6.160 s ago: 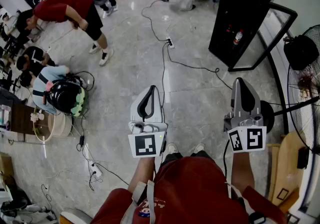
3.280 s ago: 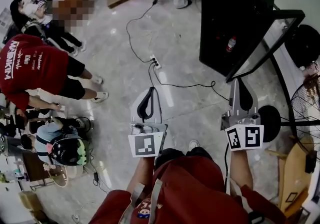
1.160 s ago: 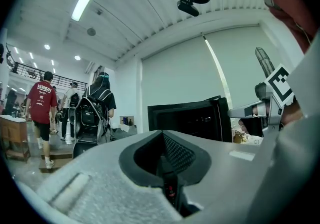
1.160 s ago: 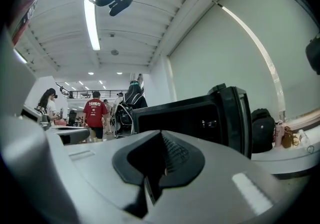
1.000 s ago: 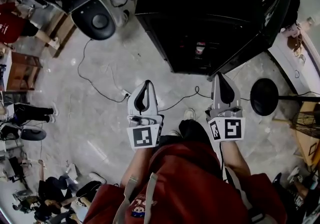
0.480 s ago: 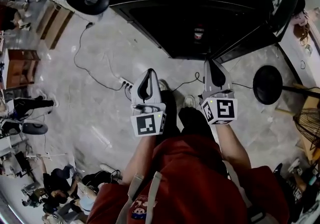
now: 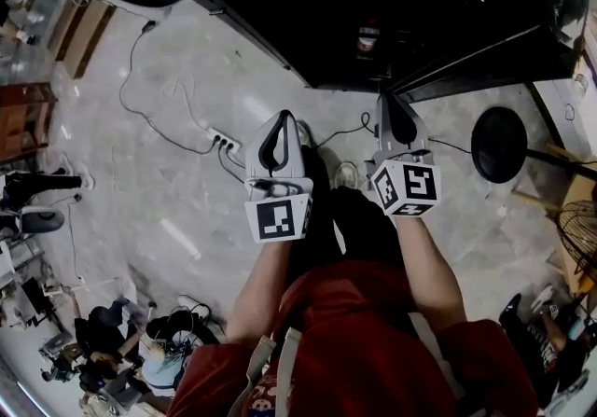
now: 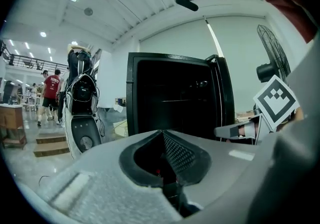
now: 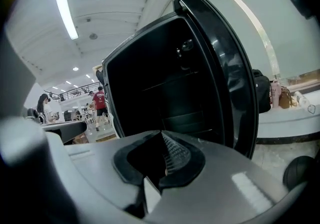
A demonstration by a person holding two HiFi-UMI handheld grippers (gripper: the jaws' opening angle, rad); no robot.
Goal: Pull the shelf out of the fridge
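Standing before the open black fridge [image 7: 280, 5], the person [image 7: 364, 350] holds the left gripper [image 7: 278, 119] and right gripper [image 7: 386, 103] near it, both jaws pressed together, empty.

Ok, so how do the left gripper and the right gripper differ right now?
The right gripper reaches farther forward, its tip near the open fridge's bottom edge; the left gripper sits further back over the floor. The right gripper's marker cube looks turned, while the left gripper's faces the camera squarely. Both are shut and empty.
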